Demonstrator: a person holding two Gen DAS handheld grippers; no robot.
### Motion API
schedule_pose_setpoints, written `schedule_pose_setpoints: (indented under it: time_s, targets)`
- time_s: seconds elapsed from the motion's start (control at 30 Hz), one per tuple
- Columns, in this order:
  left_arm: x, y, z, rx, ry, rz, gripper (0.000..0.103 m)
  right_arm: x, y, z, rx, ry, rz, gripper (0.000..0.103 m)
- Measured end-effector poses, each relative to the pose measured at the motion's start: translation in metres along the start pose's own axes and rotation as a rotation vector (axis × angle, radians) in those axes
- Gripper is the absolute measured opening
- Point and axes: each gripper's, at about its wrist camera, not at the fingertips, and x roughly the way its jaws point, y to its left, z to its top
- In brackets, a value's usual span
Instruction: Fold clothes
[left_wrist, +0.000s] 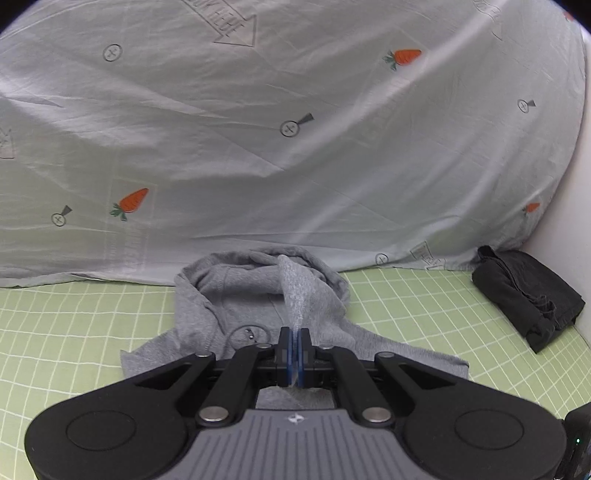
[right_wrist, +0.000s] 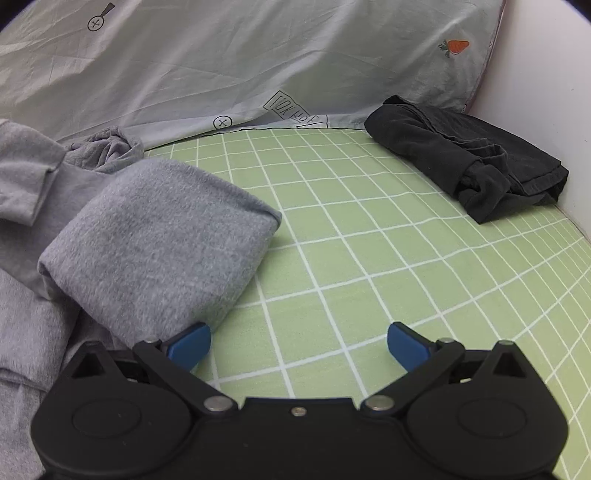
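Hoodie (left_wrist: 236, 295) fabric pinched in left gripper (left_wrist: 294, 341) jaws, right gripper (right_wrist: 299, 345) jaws wide, holding nothing

hoodie (left_wrist: 229, 295): grey | garment (right_wrist: 469, 166): black | sheet (right_wrist: 369, 240): green, white grid

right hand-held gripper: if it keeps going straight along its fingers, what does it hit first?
Most likely the green checked sheet. The right hand-held gripper is open, tilted down at bare mattress; the folded grey hoodie lies just left of that line, the black garment far right. Depth uncertain.
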Motion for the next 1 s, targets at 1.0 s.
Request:
schedule_pose_setpoints:
  time_s: [1.0]
  targets:
    - [-0.049, 0.178, -0.014, -0.29, 0.013, 0.535, 0.001, -0.026, 0.056, 0.008, -0.284, -0.082, 0.127, 0.103]
